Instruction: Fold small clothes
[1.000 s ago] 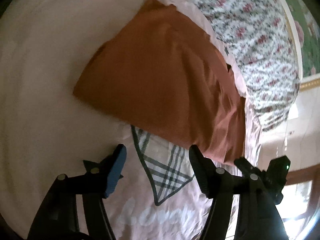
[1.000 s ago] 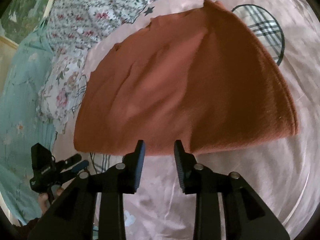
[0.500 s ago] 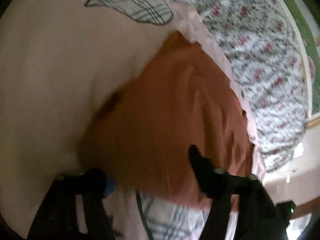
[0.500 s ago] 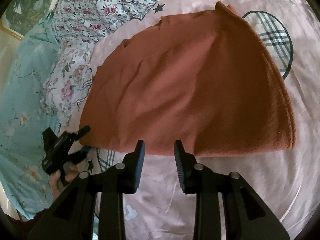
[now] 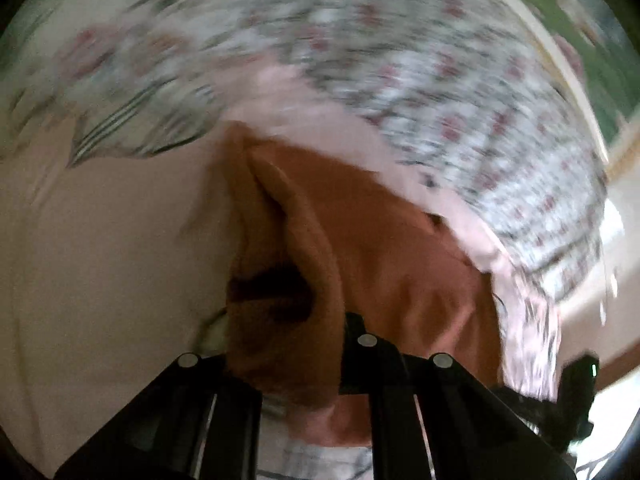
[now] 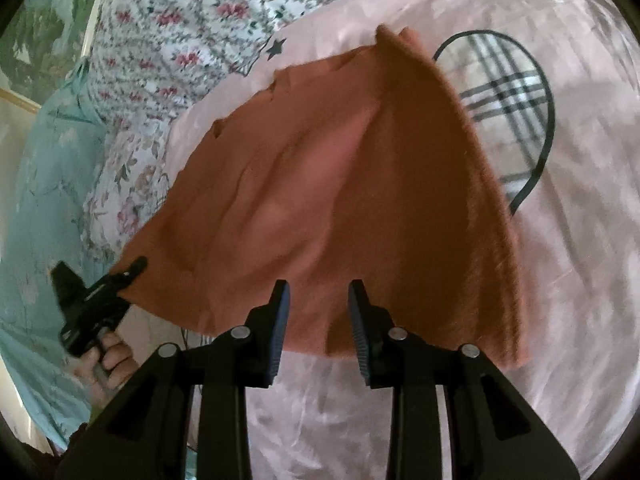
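Observation:
A rust-orange folded garment (image 6: 340, 200) lies on the pink bedsheet (image 6: 560, 320). In the blurred left wrist view the garment (image 5: 400, 280) has its near left corner bunched up between the fingers of my left gripper (image 5: 288, 360), which is shut on it. That gripper shows in the right wrist view (image 6: 120, 280) at the garment's left corner. My right gripper (image 6: 316, 320) is open, its fingertips over the garment's near edge, with cloth showing between them, not gripped.
A floral quilt (image 6: 180, 20) lies beyond the garment and a teal floral cover (image 6: 36, 200) lies to the left. A plaid print (image 6: 504, 92) on the sheet sits just right of the garment. The bed edge (image 5: 532, 320) falls away at the right of the left wrist view.
My left gripper moved forward onto the garment's corner and shut on it, lifting a fold. My right gripper moved forward from just short of the near edge to over it, still open.

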A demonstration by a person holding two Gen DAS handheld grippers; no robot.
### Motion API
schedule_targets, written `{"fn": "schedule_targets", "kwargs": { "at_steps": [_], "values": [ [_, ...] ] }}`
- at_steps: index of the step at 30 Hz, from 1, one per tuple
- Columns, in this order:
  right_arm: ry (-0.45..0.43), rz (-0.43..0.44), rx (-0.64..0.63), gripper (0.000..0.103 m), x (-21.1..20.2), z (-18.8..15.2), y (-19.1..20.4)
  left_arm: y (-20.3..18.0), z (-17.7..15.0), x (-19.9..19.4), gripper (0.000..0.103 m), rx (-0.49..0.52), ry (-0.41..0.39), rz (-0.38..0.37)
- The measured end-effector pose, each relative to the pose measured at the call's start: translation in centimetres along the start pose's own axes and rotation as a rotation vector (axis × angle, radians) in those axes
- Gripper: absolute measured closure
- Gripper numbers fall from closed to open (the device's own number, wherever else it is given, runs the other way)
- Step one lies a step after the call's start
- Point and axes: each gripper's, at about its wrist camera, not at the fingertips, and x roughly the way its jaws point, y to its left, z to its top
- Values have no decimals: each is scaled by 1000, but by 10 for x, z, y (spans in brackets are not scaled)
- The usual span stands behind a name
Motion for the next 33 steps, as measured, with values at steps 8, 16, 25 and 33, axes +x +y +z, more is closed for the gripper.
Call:
{"fn": "schedule_targets", "kwargs": {
  "at_steps": [8, 16, 25, 33],
  "values": [
    [-3, 104, 39, 71, 3, 37, -10, -120, -41, 45, 97, 297, 126, -97],
    [103, 228, 32, 59, 54, 74, 11, -153, -80, 85, 97, 432, 205, -61],
    [267, 294, -88, 61, 155, 99, 69, -143, -74, 67, 97, 414, 183, -86],
    [48, 358, -187, 89, 57, 114, 82, -183, -69, 34, 97, 486, 147, -244]
  ]
}}
